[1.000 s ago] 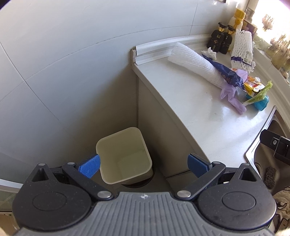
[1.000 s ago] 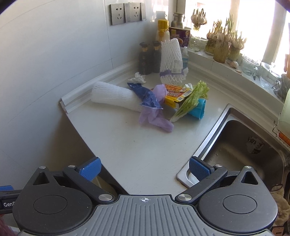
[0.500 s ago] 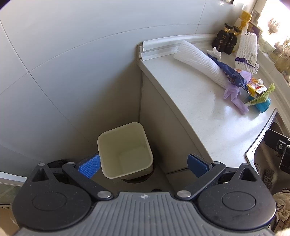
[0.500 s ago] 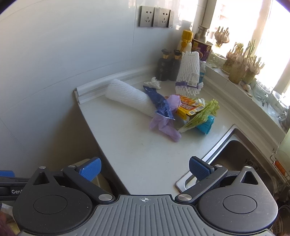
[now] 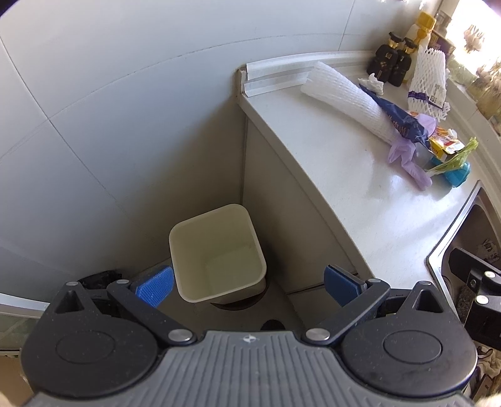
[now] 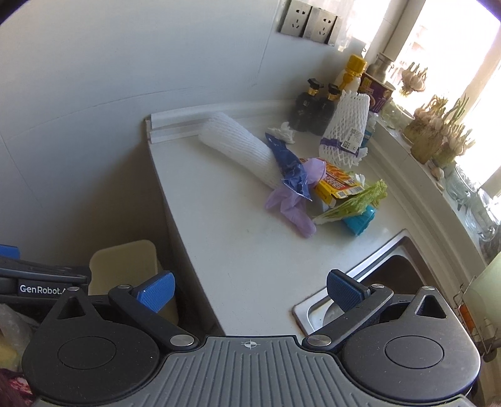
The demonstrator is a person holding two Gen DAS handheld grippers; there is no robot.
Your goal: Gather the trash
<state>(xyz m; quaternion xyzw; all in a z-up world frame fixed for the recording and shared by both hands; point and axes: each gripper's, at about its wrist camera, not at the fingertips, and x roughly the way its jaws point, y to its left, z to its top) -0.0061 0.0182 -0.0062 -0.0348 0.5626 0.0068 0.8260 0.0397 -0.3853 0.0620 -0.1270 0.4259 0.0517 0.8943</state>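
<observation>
A pile of trash lies on the white counter [image 6: 238, 250]: a long white foam net [image 6: 238, 150], a blue wrapper [image 6: 289, 162], a purple glove [image 6: 291, 206], a yellow carton [image 6: 336, 186], a green leaf [image 6: 353, 200] and a teal piece [image 6: 360, 222]. The pile also shows in the left wrist view, with the foam net [image 5: 347, 100] and the glove [image 5: 410, 159]. An empty cream bin [image 5: 216, 250] stands on the floor beside the counter. My left gripper [image 5: 247, 285] is open and empty above the bin. My right gripper [image 6: 249, 288] is open and empty over the counter's near edge.
A steel sink [image 6: 385, 281] lies right of the counter. Two dark bottles [image 6: 316, 109], a netted upright item [image 6: 347, 128], a crumpled tissue [image 6: 283, 131] and plants [image 6: 438, 134] stand at the back. Wall sockets [image 6: 308, 22] sit above. A black bag [image 5: 100, 278] lies by the bin.
Both grippers have pulled back and up from the counter; the trash pile looks smaller and farther away. The bin has come into the right wrist view. Both stay open.
</observation>
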